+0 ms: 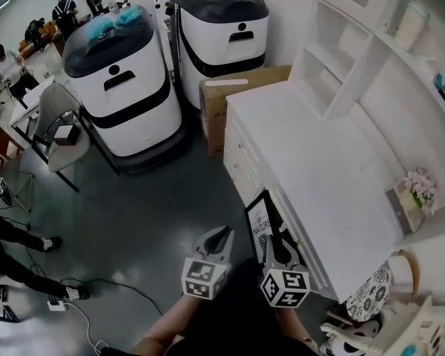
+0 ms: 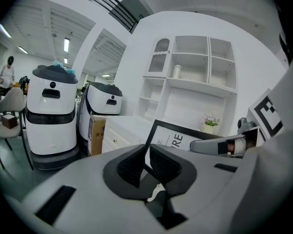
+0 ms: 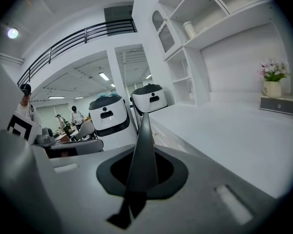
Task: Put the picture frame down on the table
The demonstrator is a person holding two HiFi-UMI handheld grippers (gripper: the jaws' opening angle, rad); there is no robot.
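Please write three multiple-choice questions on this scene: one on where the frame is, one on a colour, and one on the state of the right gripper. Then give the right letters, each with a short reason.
1. Where is the frame?
A. flat on the table
B. in front of the table, off its top
C. on a shelf

2. What colour is the frame's border?
A. black
B. red
C. gold

3. How is the right gripper?
A. open and empty
B. open around a cup
C. shut on the frame

Answers:
1 B: the head view shows the frame upright at the table's front edge, not on the top.
2 A: the left gripper view shows a black border around the white print.
3 C: in the right gripper view the jaws are closed on the frame, which is seen edge-on.
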